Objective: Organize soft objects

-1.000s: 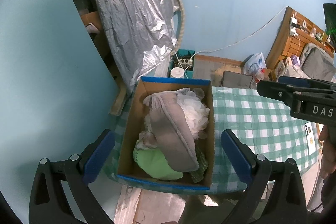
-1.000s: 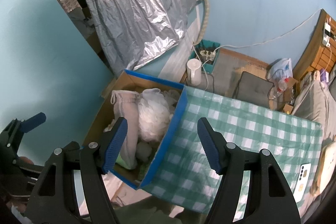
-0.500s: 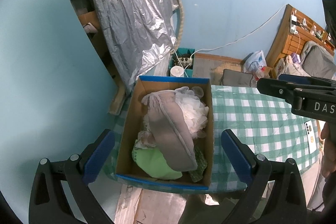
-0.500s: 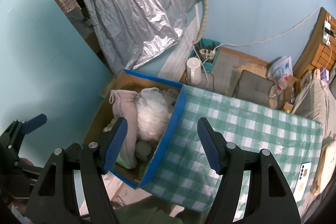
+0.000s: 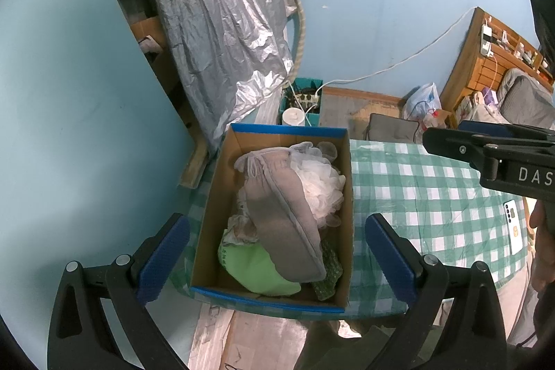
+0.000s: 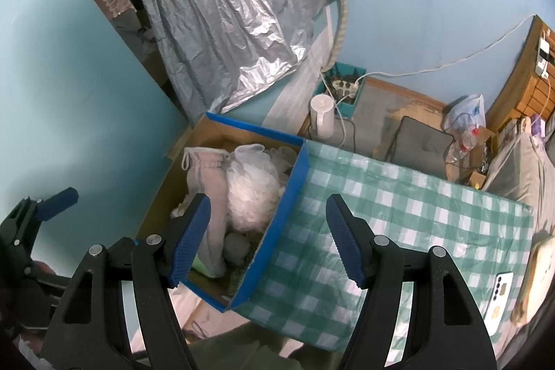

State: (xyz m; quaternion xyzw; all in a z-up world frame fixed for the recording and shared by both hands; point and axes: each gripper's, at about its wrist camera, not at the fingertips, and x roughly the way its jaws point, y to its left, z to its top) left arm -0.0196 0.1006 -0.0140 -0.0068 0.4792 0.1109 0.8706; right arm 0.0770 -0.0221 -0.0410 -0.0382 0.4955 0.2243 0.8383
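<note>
A cardboard box [image 5: 208, 214] with blue edging is sitting at the left end of the surface [image 5: 416, 196], which is wearing a green checked cloth. Inside the box, a grey cloth [image 5: 281, 214] is lying across a white mesh puff [image 5: 322, 182], with a green item [image 5: 256, 266] showing at the lower end. The left gripper [image 5: 277, 255] is hanging above the box, its fingers [image 5: 163, 255] standing wide apart and gripping nothing. The right gripper [image 6: 267, 238] is hovering over the box's right wall, its fingers [image 6: 192, 238] likewise spread and empty. A phone [image 5: 513, 227] is lying at the right edge of the left wrist frame
</note>
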